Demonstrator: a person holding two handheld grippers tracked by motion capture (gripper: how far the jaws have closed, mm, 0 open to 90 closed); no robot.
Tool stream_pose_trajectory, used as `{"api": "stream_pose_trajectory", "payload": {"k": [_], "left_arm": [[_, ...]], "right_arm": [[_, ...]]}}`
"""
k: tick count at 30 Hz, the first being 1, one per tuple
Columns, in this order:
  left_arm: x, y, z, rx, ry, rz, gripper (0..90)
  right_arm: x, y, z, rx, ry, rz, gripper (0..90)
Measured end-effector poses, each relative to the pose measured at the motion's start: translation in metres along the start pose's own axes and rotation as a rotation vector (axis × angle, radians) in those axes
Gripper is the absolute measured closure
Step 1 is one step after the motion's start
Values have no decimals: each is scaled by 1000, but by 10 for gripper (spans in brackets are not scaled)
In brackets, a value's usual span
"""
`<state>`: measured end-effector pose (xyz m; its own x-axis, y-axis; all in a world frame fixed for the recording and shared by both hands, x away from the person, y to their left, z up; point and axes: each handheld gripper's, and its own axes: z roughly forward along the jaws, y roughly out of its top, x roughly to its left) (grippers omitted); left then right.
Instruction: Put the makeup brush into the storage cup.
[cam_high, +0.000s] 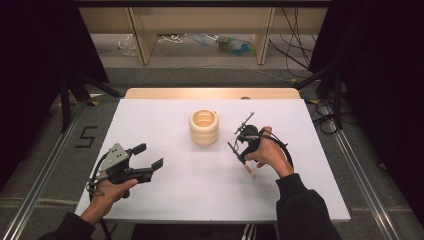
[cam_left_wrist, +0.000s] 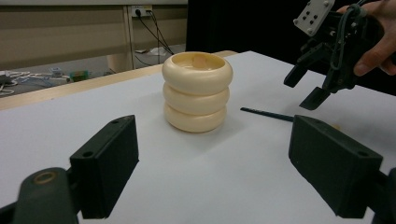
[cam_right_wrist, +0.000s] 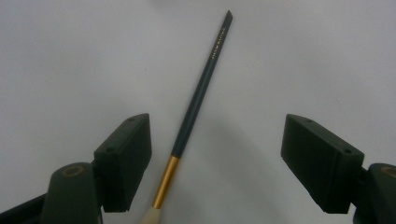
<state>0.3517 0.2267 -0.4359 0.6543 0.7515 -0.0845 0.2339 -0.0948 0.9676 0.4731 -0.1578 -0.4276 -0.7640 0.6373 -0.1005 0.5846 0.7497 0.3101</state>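
A cream ribbed holder (cam_high: 204, 127) (cam_left_wrist: 196, 91), shaped like three stacked rings, stands upright at the middle of the white table (cam_high: 200, 195). To its right a paintbrush (cam_high: 248, 171) (cam_right_wrist: 196, 102) lies flat, with a dark handle, a gold ferrule and pale bristles; its handle tip (cam_left_wrist: 266, 114) points toward the holder. My right gripper (cam_high: 243, 137) (cam_right_wrist: 215, 158) (cam_left_wrist: 303, 91) hovers over the brush, pointing down and open, with the ferrule close to one jaw and no pad touching it. My left gripper (cam_high: 149, 155) (cam_left_wrist: 212, 168) is open at the left, aimed at the holder and holding nothing.
A wooden strip (cam_high: 210, 93) runs along the table's far edge. Beyond it are bench legs (cam_high: 142, 40), cables and clutter on the floor. Dark stands (cam_high: 67, 95) flank the table. Bare white surface lies between the two grippers and in front of the holder.
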Motion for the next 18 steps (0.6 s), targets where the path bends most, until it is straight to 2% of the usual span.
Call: {"api": "stream_pose_trajectory", "payload": {"k": [3, 4, 8, 9, 18], "left_arm": [[0, 0, 0, -2, 1, -12, 156], [0, 0, 0, 0, -1, -1, 156], [0, 0, 0, -1, 0, -13, 156], [0, 0, 0, 1, -1, -2, 156], [0, 0, 0, 2, -2, -5, 156]], "right_arm": [[1, 2, 3, 10, 5, -4, 268], [0, 3, 4, 15, 4, -9, 274], [1, 5, 7, 31, 19, 10, 290], [0, 5, 8, 39, 23, 12, 298], [1, 7, 14, 81, 36, 31, 331]]}}
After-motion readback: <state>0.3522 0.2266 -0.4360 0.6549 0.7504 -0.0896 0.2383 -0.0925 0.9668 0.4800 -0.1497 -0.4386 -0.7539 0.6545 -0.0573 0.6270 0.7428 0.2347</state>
